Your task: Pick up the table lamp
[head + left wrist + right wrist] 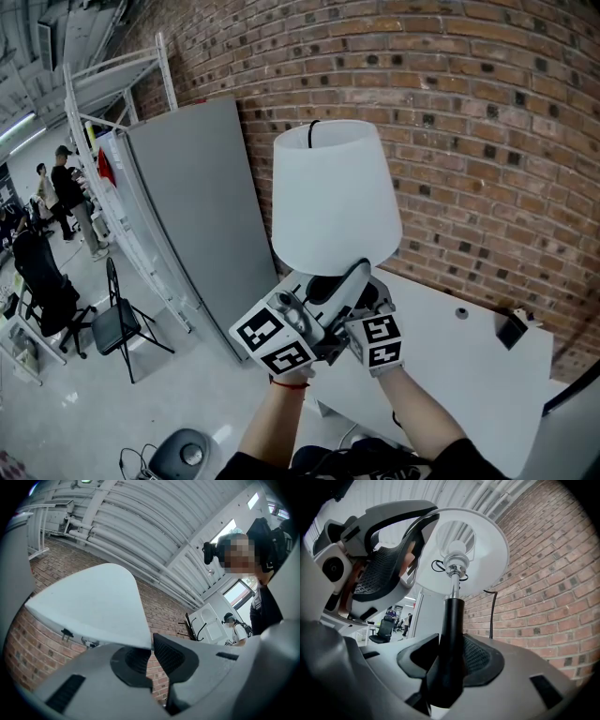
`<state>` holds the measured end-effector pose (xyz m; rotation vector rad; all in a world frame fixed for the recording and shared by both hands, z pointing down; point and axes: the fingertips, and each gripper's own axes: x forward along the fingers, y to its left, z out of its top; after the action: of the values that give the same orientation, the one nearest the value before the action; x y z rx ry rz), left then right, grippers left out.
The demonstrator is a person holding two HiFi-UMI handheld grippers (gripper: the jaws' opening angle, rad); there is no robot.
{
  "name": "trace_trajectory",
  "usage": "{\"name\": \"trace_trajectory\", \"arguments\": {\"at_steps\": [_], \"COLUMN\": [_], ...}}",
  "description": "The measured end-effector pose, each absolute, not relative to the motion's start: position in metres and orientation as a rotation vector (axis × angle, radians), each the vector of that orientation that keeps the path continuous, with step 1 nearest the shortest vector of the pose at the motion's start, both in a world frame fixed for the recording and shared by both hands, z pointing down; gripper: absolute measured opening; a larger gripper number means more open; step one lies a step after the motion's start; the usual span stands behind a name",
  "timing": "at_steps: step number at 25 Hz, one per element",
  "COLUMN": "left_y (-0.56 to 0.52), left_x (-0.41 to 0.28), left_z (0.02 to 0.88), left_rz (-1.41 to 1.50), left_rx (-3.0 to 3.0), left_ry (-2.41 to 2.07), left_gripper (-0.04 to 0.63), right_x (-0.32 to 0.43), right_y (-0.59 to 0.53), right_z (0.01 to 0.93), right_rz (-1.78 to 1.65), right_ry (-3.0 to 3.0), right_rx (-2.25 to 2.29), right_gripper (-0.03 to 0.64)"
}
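The table lamp is held up in front of the brick wall, and its white shade (333, 197) fills the middle of the head view. My right gripper (450, 660) is shut on the lamp's black stem (451, 634), below the bulb socket (455, 563). My left gripper (151, 651) is shut on the bottom rim of the shade (93, 606), which runs down between its pads. In the head view both grippers sit side by side under the shade, the left (354, 274) and the right (373, 298), and they hide the stem. The lamp's black cord (491, 611) hangs along the wall.
A white table (469, 366) lies below at the right with a small black object (513, 328) near the wall. A grey panel (202, 206) and a white metal frame (112, 141) lean at the left. A black folding chair (117, 323) and people (70, 192) are farther left.
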<state>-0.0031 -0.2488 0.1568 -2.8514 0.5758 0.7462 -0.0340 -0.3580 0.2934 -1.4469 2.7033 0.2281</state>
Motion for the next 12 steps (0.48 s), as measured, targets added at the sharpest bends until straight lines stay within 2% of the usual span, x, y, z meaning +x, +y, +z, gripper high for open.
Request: {"name": "trace_trajectory", "arguments": {"at_steps": [12], "left_y": [-0.2494], "left_x": [-0.0019], "left_z": [0.1561], "left_rz": [0.739], "left_rx": [-2.852], "left_ry": [0.574], "left_gripper": [0.025], "right_x": [-0.0335], "right_y": [-0.3589], "right_z": [0.2919], "right_rz": [0.237], "right_ry": [2.695], "right_rx": [-1.450], "right_gripper": [0.161]}}
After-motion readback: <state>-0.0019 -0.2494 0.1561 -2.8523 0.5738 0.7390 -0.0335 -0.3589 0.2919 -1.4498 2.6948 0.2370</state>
